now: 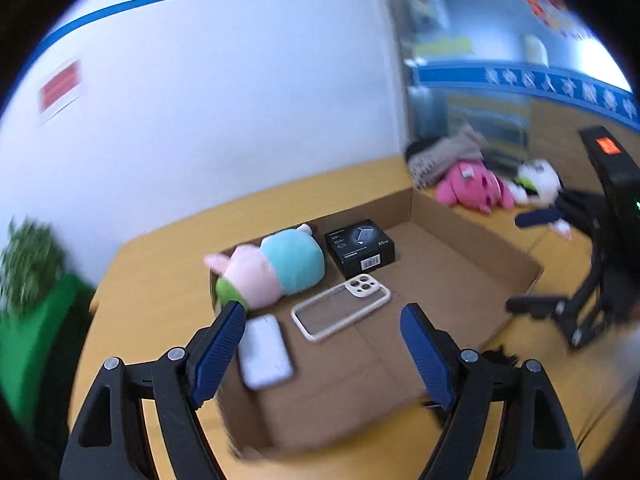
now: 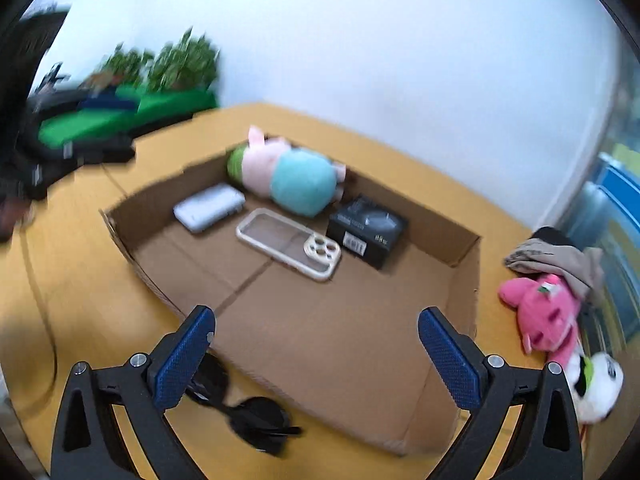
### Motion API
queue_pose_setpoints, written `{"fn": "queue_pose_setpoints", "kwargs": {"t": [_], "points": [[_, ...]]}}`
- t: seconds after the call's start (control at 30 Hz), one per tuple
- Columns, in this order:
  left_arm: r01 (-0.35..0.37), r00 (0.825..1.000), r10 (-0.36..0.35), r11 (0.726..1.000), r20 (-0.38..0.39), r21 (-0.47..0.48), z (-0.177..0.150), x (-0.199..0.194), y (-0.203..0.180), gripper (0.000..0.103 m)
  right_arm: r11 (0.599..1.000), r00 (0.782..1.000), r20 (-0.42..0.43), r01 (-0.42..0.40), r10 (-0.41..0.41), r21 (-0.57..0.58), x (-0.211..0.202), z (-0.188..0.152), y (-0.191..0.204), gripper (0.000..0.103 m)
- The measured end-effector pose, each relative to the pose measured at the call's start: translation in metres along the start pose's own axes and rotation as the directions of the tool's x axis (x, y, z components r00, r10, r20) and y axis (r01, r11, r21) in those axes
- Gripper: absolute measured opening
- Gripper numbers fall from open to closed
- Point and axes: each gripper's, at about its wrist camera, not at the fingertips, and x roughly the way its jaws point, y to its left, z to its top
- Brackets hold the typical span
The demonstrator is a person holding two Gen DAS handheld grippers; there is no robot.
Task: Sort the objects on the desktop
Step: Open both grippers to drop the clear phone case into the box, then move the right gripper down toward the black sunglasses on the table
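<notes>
Left gripper (image 1: 322,320) and right gripper (image 2: 316,326) are both hanging released, grasping nothing. Shallow brown cardboard tray (image 2: 466,256) is holding pink-and-teal plush pig (image 2: 296,174) at 12 o'clock, clear cream-rimmed phone case (image 2: 288,242) lying centre.

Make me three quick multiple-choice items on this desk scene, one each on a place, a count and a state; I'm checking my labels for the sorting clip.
1. Where does the phone case lie?
A. in the cardboard box
B. on the bare desk
C. on the pink plush toy

2. How many things lie in the box?
A. two
B. four
C. six

3. How does the right gripper stand?
A. shut on the case
B. open, empty
C. shut on the black box

Answers: 1 A, it lies on the box floor. 2 B: plush pig, power bank, case, black box. 3 B, nothing between its fingers.
</notes>
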Motion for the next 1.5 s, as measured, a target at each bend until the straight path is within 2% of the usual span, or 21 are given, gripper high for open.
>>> {"fn": "queue_pose_setpoints", "kwargs": {"t": [0.1, 0.17, 0.23, 0.27, 0.3, 0.33, 0.43, 0.47, 0.5, 0.53, 0.57, 0.6, 0.63, 0.7, 0.8, 0.97, 1.07, 1.23, 1.37, 1.5], "points": [[0.032, 0.999, -0.033, 0.994, -0.007, -0.105, -0.013, -0.017, -0.019, 0.079, 1.000, 0.998, 0.052, 0.019, -0.019, 0.014, -0.018, -0.009, 0.021, 0.103], [0.043, 0.999, -0.045, 0.985, -0.012, -0.168, -0.019, -0.020, -0.025, 0.063, 0.999, 0.997, 0.060, 0.042, -0.042, -0.001, -0.030, -0.015, 0.033, 0.102], [0.049, 0.998, -0.059, 0.971, -0.036, -0.233, -0.025, -0.015, -0.027, 0.003, 0.999, 0.996, 0.071, 0.052, -0.052, -0.007, -0.041, -0.019, 0.041, 0.092], [0.050, 0.996, -0.068, 0.963, -0.060, -0.263, -0.029, -0.010, -0.029, 0.002, 0.999, 0.996, 0.080, 0.033, -0.033, 0.003, -0.045, -0.022, 0.043, 0.067], [0.041, 0.995, -0.064, 0.960, -0.076, -0.277, -0.033, -0.003, -0.032, 0.002, 1.000, 0.997, 0.079, 0.009, -0.010, 0.017, -0.048, -0.023, 0.044, 0.037], [0.027, 0.994, -0.056, 0.959, -0.091, -0.284, -0.037, 0.000, -0.035, 0.002, 1.000, 0.998, 0.069, -0.002, 0.000, 0.029, -0.049, -0.025, 0.045, 0.031], [0.033, 0.992, -0.067, 0.957, -0.107, -0.288, -0.045, -0.001, -0.046, 0.002, 0.999, 0.999, 0.054, -0.007, 0.005, 0.036, -0.049, -0.031, 0.050, 0.034], [0.041, 0.992, -0.074, 0.954, -0.101, -0.296, -0.047, -0.002, -0.047, 0.006, 0.999, 0.999, 0.053, -0.006, 0.004, 0.035, -0.049, -0.033, 0.052, 0.046], [0.043, 0.992, -0.076, 0.952, -0.099, -0.302, -0.049, -0.002, -0.049, 0.017, 0.999, 0.999, 0.050, -0.003, 0.001, 0.033, -0.048, -0.035, 0.053, 0.073], [0.043, 0.993, -0.076, 0.950, -0.096, -0.309, -0.051, -0.002, -0.050, 0.038, 0.999, 0.999, 0.051, -0.001, -0.001, 0.032, -0.048, -0.037, 0.054, 0.087], [0.043, 0.993, -0.075, 0.947, -0.090, -0.320, -0.052, -0.003, -0.050, 0.050, 0.999, 0.998, 0.056, -0.004, 0.002, 0.033, -0.049, -0.039, 0.054, 0.103], [0.041, 0.994, -0.072, 0.943, -0.083, -0.331, -0.054, -0.004, -0.049, 0.069, 0.999, 0.998, 0.069, -0.013, 0.011, 0.034, -0.050, -0.041, 0.055, 0.103], [0.041, 0.995, -0.070, 0.937, -0.072, -0.346, -0.056, -0.005, -0.048, 0.074, 0.999, 0.997, 0.075, -0.027, 0.025, 0.029, -0.052, -0.043, 0.055, 0.103], [0.057, 0.995, -0.085, 0.922, -0.057, -0.382, -0.060, -0.006, -0.045, 0.074, 1.000, 0.997, 0.068, -0.027, 0.026, 0.012, -0.050, -0.046, 0.055, 0.103], [0.066, 0.991, -0.110, 0.904, -0.081, -0.423, -0.068, 0.001, -0.043, 0.074, 0.999, 0.999, 0.023, -0.039, 0.039, -0.004, -0.040, -0.055, 0.053, 0.103], [0.055, 0.977, -0.140, 0.893, -0.159, -0.446, -0.088, 0.022, -0.046, 0.074, 0.988, 0.987, -0.082, -0.129, 0.136, 0.084, -0.008, -0.089, 0.036, 0.103], [0.060, 0.962, -0.177, 0.881, -0.209, -0.468, -0.100, 0.039, -0.048, 0.074, 0.964, 0.971, -0.120, -0.184, 0.209, 0.193, 0.013, -0.111, 0.018, 0.103], [0.068, 0.929, -0.241, 0.856, -0.280, -0.513, -0.120, 0.071, -0.050, 0.074, 0.894, 0.939, -0.126, -0.254, 0.319, 0.369, 0.051, -0.135, -0.009, 0.103], [0.095, 0.903, -0.305, 0.827, -0.302, -0.554, -0.132, 0.087, -0.052, 0.074, 0.880, 0.930, -0.095, -0.299, 0.355, 0.368, 0.064, -0.129, -0.006, 0.103], [0.095, 0.888, -0.328, 0.816, -0.322, -0.570, -0.137, 0.094, -0.050, 0.074, 0.878, 0.918, -0.094, -0.335, 0.386, 0.341, 0.071, -0.127, 0.008, 0.103]]}}
